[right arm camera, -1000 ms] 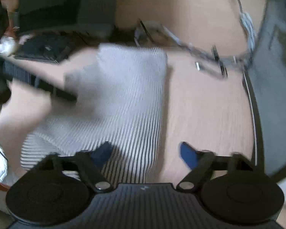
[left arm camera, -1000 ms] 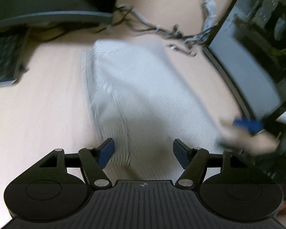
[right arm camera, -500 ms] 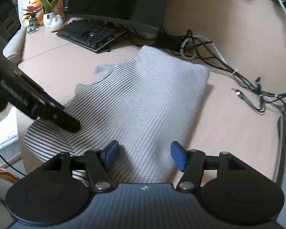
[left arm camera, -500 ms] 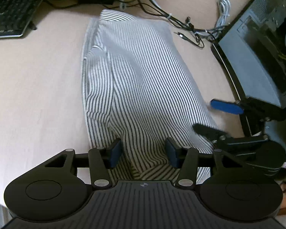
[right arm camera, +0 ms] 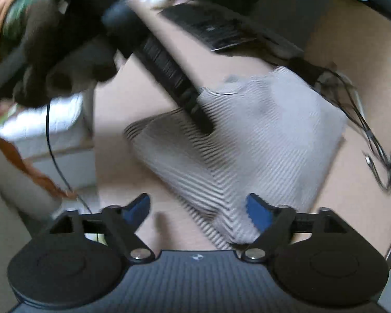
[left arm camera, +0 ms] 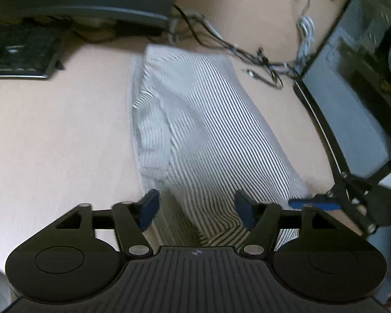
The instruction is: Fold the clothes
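Half a second ago my left gripper (left arm camera: 196,210) had its blue pads drawn in close over the near hem; now its jaws are opening, the pads stand well apart, and the cloth lies between them without being pressed. My right gripper (right arm camera: 198,210) has changed the same way: its jaws are opening wide, with only the near corner of the cloth running between them, and nothing is clamped. The right view has also swung round, so the garment now sits off to the right in it rather than straight ahead.

The striped garment (left arm camera: 203,120) lies folded on the pale desk (left arm camera: 54,140), a long rectangle running from just in front of my left gripper out toward the cables (left arm camera: 250,54) at the far edge. It is white with thin dark stripes, and a doubled layer shows along its left side. A keyboard (left arm camera: 18,52) sits far left, and a dark computer case (left arm camera: 357,83) stands to the right.

Both views are smeared by motion. In the right view the stripes blur to grey, and the left gripper crosses the garment as a dark bar. The hand holding it is an indistinct dark shape.
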Demonstrator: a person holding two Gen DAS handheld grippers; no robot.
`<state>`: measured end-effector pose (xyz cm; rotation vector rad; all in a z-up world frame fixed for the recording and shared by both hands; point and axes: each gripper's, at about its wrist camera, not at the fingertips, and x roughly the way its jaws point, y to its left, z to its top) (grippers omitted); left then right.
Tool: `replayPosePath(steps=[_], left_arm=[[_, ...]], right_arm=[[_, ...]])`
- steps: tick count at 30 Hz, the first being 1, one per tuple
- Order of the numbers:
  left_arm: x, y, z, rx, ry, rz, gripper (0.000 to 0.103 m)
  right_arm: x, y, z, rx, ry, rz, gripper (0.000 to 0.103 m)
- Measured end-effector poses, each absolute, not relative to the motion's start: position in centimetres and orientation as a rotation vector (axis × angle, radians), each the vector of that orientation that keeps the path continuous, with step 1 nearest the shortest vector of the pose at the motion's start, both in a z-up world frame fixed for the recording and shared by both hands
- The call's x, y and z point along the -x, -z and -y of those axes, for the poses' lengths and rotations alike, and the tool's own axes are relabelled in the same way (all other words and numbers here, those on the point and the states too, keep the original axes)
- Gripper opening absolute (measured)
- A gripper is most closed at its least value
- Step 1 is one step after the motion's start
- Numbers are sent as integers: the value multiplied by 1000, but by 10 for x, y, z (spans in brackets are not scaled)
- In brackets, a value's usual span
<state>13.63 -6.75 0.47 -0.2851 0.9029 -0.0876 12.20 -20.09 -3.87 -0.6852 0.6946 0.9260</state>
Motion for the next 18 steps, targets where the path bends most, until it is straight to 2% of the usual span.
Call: replayPosePath(steps=[3,5,6,10,18], left_arm=[[-120,-12,59,307,33,-863,80],[-112,-15,53,331,3,-846,82],[-108,-14,51,347,-11,-845,82],[-92,-9,39,384,-67,-846,82],[-72,-7,7,361,-133,-851,85]], right_arm=[[-123,44,193,753,-939,-663,87],[-136,43,190,709,-910,-695,77],[-144,42,189,686,-893,-712,75],[-168,42,192,574,-859,-773,76],[-129,41,197,709,-915,-646,80]])
